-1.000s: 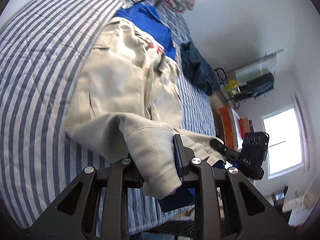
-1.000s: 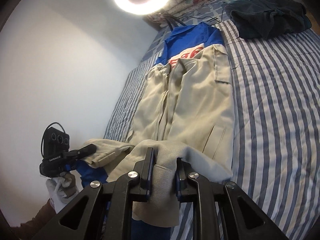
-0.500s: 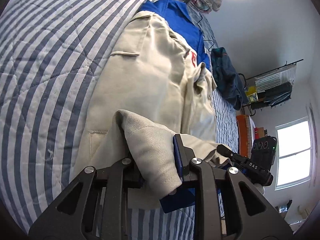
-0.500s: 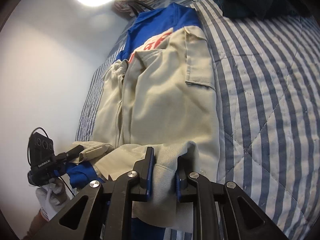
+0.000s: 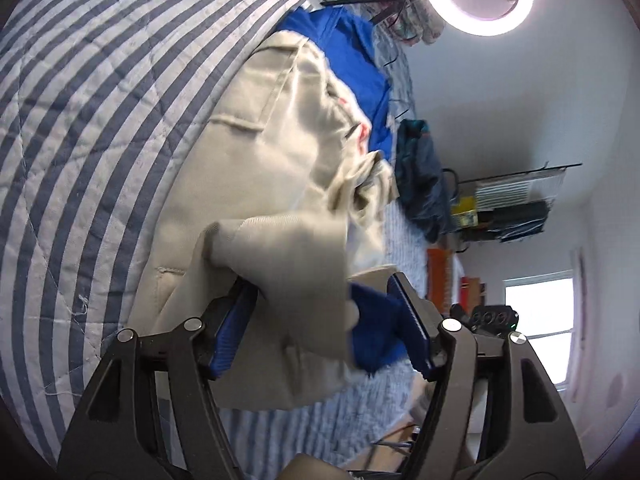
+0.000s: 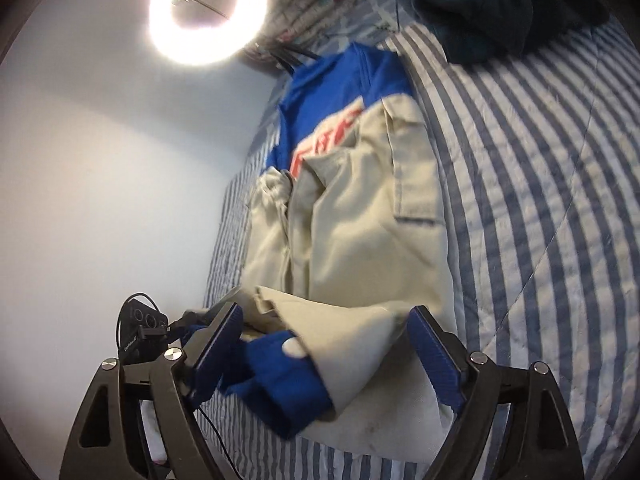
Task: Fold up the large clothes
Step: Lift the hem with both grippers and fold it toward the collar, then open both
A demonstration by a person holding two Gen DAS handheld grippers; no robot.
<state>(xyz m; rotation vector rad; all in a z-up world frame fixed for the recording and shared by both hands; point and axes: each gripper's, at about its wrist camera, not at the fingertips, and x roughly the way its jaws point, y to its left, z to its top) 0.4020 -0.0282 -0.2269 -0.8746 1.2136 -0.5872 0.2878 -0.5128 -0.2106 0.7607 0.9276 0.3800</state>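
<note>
Left hand-held gripper [image 5: 324,320] and right hand-held gripper [image 6: 326,350] both have jaws spread wide.

wrist views, close, facing shared jacket [image 5: 280,184]

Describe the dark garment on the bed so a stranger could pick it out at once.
Start at the striped quilt covering the bed. Beyond the beige and blue jacket, toward the ring light, lies the dark garment. It alone is crumpled in a heap, dark teal rather than beige.

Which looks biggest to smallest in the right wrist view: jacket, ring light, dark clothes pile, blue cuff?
1. jacket, by far the largest.
2. dark clothes pile, partly cut off at the frame edge.
3. ring light and blue cuff look about alike; the cuff is nearest the camera, so no ranking.
</note>
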